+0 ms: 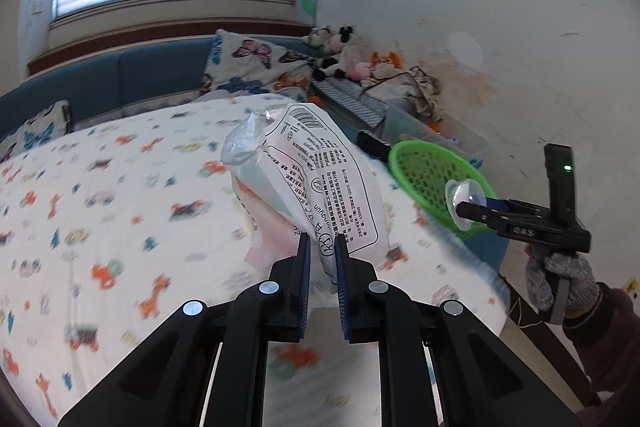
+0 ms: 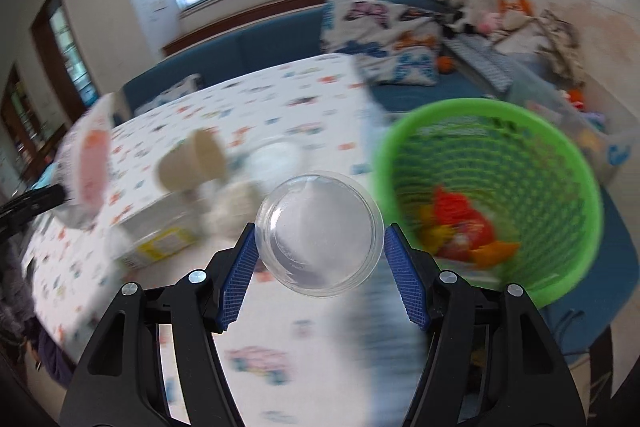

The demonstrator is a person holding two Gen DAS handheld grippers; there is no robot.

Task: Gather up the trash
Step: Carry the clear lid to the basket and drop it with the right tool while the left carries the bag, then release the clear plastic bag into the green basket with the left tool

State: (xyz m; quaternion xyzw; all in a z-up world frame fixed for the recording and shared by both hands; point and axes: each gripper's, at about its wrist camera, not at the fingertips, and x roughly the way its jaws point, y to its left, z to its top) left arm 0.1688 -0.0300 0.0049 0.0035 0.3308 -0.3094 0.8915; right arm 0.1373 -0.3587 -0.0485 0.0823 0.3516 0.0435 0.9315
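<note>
Trash is in both your hands: your left gripper has its jaws pinched tight on a crinkled white plastic bag with black printed text, held up over the table with the animal-print cloth. Your right gripper has its blue-padded jaws clamped on either side of a clear round plastic cup, mouth facing the camera, just beside the green mesh plastic basket. An orange-red wrapper lies inside that basket. Still on the table: a tan paper cup on its side, a white box with a yellow label; the rest is too blurred to name. From the left wrist, the cup sits right at the basket rim.
</note>
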